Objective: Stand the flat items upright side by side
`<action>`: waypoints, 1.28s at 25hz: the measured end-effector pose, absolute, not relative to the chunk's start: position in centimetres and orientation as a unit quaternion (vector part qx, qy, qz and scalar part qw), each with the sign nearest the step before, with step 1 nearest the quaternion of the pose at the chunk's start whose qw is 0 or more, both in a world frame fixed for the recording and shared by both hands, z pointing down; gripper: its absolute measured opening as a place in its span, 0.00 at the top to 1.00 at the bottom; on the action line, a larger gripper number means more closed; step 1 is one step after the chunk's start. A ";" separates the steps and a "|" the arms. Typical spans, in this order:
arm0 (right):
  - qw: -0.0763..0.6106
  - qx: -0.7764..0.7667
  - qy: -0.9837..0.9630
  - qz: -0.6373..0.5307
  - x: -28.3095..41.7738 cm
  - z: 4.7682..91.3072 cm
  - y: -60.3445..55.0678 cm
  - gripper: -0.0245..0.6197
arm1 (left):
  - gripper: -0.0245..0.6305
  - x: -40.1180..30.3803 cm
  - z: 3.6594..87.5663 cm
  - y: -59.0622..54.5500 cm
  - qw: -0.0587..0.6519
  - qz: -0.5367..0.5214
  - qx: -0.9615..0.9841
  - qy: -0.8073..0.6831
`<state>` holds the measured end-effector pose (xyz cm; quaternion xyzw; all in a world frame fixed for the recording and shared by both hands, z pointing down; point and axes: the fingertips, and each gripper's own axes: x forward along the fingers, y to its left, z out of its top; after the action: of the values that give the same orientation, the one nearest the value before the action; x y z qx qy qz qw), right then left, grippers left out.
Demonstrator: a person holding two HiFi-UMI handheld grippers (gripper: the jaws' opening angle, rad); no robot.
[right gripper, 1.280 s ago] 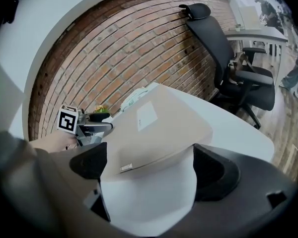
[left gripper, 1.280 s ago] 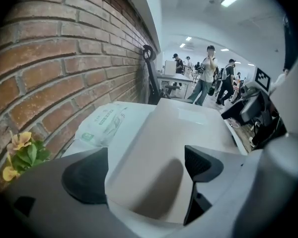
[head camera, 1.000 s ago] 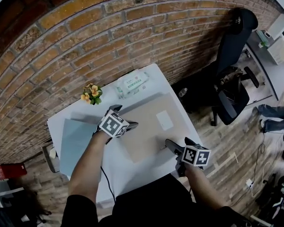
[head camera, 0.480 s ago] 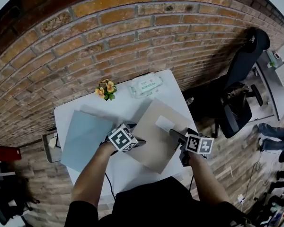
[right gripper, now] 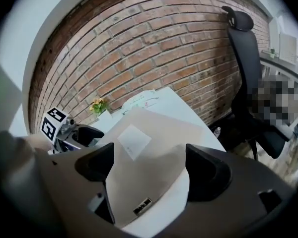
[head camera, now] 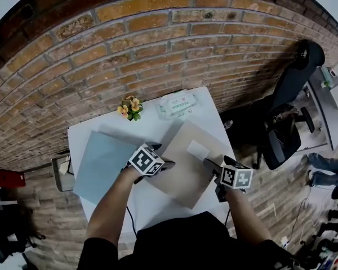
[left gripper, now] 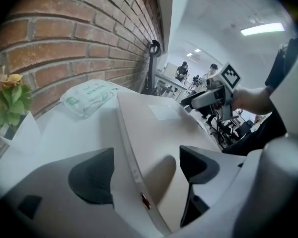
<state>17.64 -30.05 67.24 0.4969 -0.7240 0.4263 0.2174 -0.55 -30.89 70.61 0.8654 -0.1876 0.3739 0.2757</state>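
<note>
The left tool [left gripper: 145,170] and the right tool [right gripper: 151,167] are both standing wide open, jaws just now closing in, each straddling without gripping an opposite edge of the beige board [head camera: 186,162], which is lying on the white table [head camera: 152,131] beside a blue-grey board [head camera: 98,165].

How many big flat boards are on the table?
2. The blue board is on the table's left side; the beige board is beside it, on the right side.

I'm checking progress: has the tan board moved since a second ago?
Yes. The tan board has turned relative to the table; one corner now points toward the wipes pack.
</note>
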 end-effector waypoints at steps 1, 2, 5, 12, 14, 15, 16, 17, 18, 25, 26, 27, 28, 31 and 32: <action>0.213 0.506 -0.715 0.432 18.5 67.6 -29.8 0.25 | 0.30 -0.4 70.6 -31.2 0.278 0.373 0.865 -0.187; 0.211 0.517 -0.706 0.436 19.4 68.0 -29.7 0.25 | 0.30 -0.2 70.7 -31.6 0.280 0.373 0.865 -0.186; 0.201 0.532 -0.685 0.454 21.1 69.2 -29.4 0.25 | 0.30 0.6 71.2 -32.2 0.286 0.381 0.861 -0.179; 0.151 0.470 -0.697 0.520 18.4 72.1 -29.8 0.23 | 0.30 2.1 71.7 -32.8 0.320 0.402 0.848 -0.127; 0.155 0.451 -0.698 0.533 18.0 72.8 -29.8 0.23 | 0.30 2.7 71.9 -33.1 0.341 0.399 0.843 -0.117; 0.159 0.446 -0.699 0.535 17.9 73.0 -29.7 0.23 | 0.30 3.0 72.1 -33.1 0.346 0.400 0.841 -0.112; 0.163 0.443 -0.701 0.535 17.9 73.0 -29.8 0.23 | 0.30 3.1 72.3 -33.2 0.349 0.404 0.839 -0.108; 0.164 0.441 -0.703 0.533 17.9 73.0 -29.8 0.24 | 0.29 3.2 72.4 -33.3 0.351 0.407 0.837 -0.105; 0.165 0.441 -0.705 0.530 17.9 73.1 -29.9 0.25 | 0.29 3.1 72.4 -33.4 0.353 0.408 0.835 -0.105; 0.179 0.424 -0.713 0.529 17.9 73.0 -29.7 0.27 | 0.29 3.0 71.7 -32.6 0.335 0.403 0.841 -0.135; 0.175 0.423 -0.716 0.527 17.8 72.7 -29.8 0.28 | 0.29 2.9 71.2 -32.6 0.330 0.395 0.845 -0.144; 0.169 0.424 -0.720 0.522 17.8 72.3 -29.9 0.30 | 0.29 2.7 70.5 -32.7 0.323 0.385 0.851 -0.155; 0.164 0.426 -0.725 0.516 17.6 71.8 -30.1 0.32 | 0.29 2.5 69.7 -32.9 0.314 0.374 0.857 -0.166; 0.149 0.428 -0.746 0.488 16.9 69.8 -31.0 0.33 | 0.31 1.6 67.2 -33.4 0.284 0.346 0.872 -0.196; 0.146 0.425 -0.755 0.477 16.5 69.0 -31.3 0.34 | 0.32 1.2 66.5 -33.6 0.275 0.340 0.876 -0.203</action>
<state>16.49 -31.29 69.04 0.4254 -0.7549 0.4774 0.1460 1.17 -33.56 66.46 0.8760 -0.2033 0.3399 0.2753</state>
